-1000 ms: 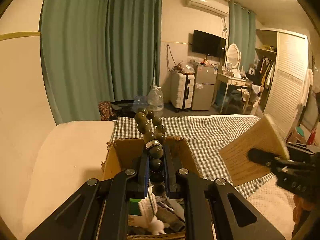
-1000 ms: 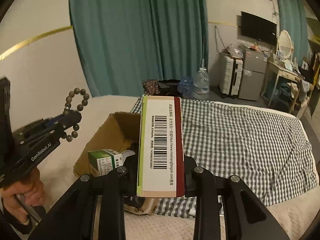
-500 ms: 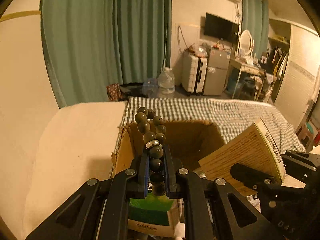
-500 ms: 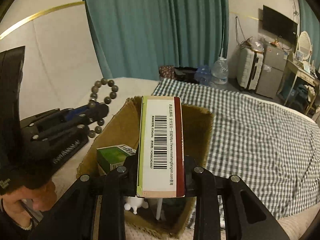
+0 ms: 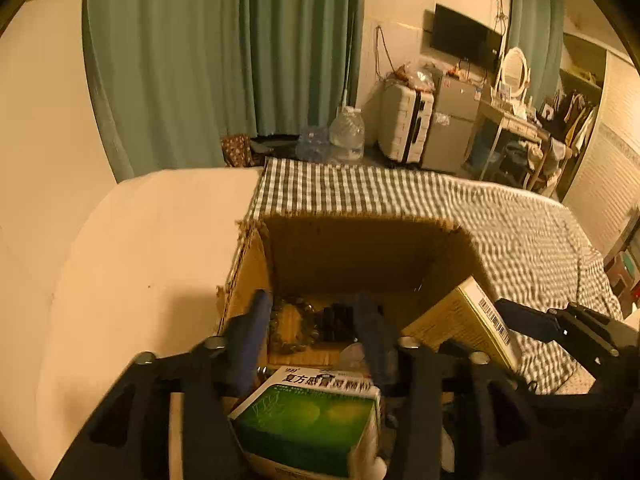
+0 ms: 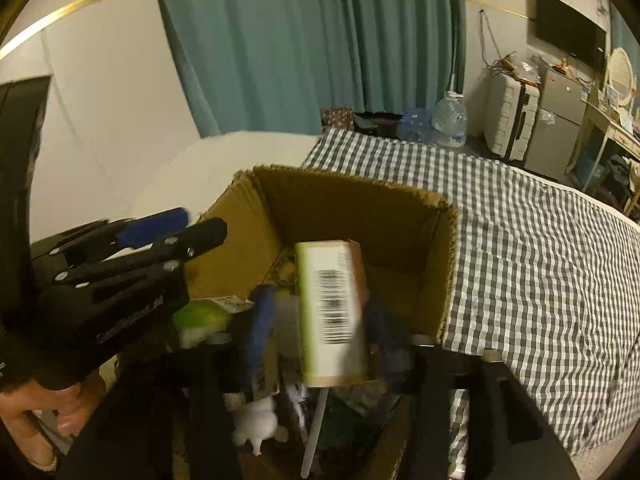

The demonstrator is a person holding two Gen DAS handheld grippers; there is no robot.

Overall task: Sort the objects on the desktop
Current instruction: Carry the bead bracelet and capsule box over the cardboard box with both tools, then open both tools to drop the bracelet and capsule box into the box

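Observation:
An open cardboard box (image 5: 360, 248) (image 6: 352, 200) stands on the bed. My left gripper (image 5: 316, 324) is open above it. The dark bead bracelet (image 5: 296, 328) lies blurred on the box floor between the fingers. My right gripper (image 6: 316, 320) is open over the box. The barcode carton (image 6: 332, 312) is blurred between its spread fingers, tilted, dropping into the box; it also shows in the left wrist view (image 5: 460, 328). A green medicine box (image 5: 308, 420) (image 6: 204, 316) lies in the box.
A white figurine (image 6: 256, 424) and a white stick (image 6: 316, 428) lie in the box. A checked cloth (image 5: 500, 216) (image 6: 540, 260) covers the bed to the right. A cream wall is to the left. Curtains, suitcase and fridge stand behind.
Both grippers have opened over the box. The bracelet left the left gripper and lies in the box. The carton has come free of the right gripper and tilts downward.

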